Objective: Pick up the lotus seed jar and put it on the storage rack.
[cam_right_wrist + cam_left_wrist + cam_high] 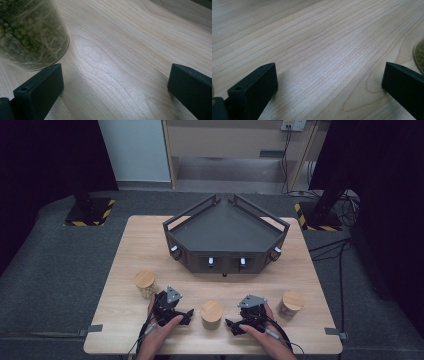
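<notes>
flanking middle jar (212,313), jaws spread.

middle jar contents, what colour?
Green beans with pale strands, in the middle jar; the right gripper view shows them best.

Light wooden table (150,245), dark angular tray (225,227), three cork-lidded jars (212,314)

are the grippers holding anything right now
Nothing is held: left gripper and right gripper both stand open over bare table, either side of the middle jar.
</notes>
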Demonstrator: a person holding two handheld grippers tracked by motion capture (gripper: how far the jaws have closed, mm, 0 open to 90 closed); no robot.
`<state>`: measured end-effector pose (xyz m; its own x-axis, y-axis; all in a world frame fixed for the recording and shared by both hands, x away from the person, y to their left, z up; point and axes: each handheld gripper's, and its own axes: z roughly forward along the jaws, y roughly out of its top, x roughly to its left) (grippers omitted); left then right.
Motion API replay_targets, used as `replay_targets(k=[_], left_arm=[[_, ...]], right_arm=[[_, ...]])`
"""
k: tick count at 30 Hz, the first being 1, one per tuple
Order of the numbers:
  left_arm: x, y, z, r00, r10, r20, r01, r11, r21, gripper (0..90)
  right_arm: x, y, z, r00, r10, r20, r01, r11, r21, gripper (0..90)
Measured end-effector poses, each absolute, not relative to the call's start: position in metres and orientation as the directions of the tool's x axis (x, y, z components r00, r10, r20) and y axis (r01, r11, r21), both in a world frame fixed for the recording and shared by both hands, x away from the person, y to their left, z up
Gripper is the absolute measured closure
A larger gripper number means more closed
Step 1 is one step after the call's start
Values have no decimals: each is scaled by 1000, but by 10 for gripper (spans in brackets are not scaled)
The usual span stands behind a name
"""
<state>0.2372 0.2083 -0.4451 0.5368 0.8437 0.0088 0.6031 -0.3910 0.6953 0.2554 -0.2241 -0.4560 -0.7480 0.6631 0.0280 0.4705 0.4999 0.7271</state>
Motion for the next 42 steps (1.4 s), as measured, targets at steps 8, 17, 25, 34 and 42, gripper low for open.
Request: replay_targets(k=[8, 17, 25, 34, 42], left_arm=[[237, 208, -445, 534, 846, 8, 605, -389, 695, 0], [238, 208, -445, 537, 844, 8, 604, -391, 695, 0], [239, 210, -445, 545, 838, 6, 600, -395, 695, 0], [237, 213, -441, 548, 836, 8, 581, -388, 715, 13], [237, 219, -425, 547, 837, 16, 569, -385, 727, 15]], right_arm=[[255, -224, -456, -748, 663, 28, 470, 500, 727, 5], [255, -224, -456, -748, 663, 28, 471, 500, 727, 5], [255, -224, -456, -748, 663, 28, 471, 500, 727, 5], [255, -223, -456, -744, 667, 28, 473, 498, 727, 4], [254, -223, -456, -743, 669, 27, 474, 497, 727, 4]])
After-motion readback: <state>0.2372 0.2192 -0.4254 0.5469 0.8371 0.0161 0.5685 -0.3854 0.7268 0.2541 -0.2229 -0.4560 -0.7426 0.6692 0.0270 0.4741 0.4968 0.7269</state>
